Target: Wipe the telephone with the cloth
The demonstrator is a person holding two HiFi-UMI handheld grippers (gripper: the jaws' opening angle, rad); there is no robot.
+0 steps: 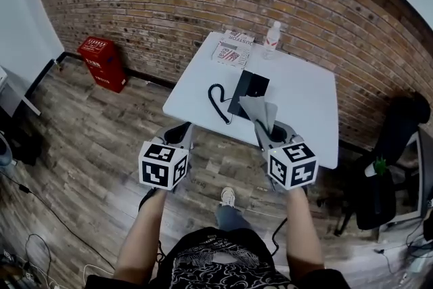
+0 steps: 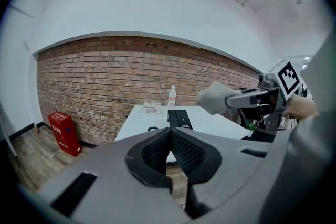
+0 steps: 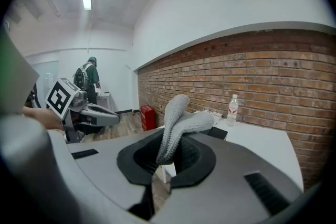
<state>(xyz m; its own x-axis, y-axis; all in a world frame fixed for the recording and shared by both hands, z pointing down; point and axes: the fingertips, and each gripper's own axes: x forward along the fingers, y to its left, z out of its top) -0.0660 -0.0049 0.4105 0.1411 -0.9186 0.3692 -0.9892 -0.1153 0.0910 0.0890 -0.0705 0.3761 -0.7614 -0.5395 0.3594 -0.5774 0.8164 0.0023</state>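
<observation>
Right gripper (image 1: 269,130) is pinching the cloth (image 1: 260,112); left gripper (image 1: 181,137) is sitting closed, empty. Both are hovering off the table's (image 1: 308,101) near edge. Telephone (image 1: 249,91) is lying mid-table. Risk: cloth snagging the coiled cord (image 1: 218,102), dragging the unbraced telephone.

The ribbed light-grey knitted cloth (image 3: 177,123) showed pale against the grey, black-lined right gripper (image 1: 269,130), whose cube bore black-and-white square markers. Ahead of that gripper, the flat black telephone (image 1: 249,88) sat on the white square table (image 1: 304,98), backed by a red-brown brick wall (image 1: 169,3).
</observation>
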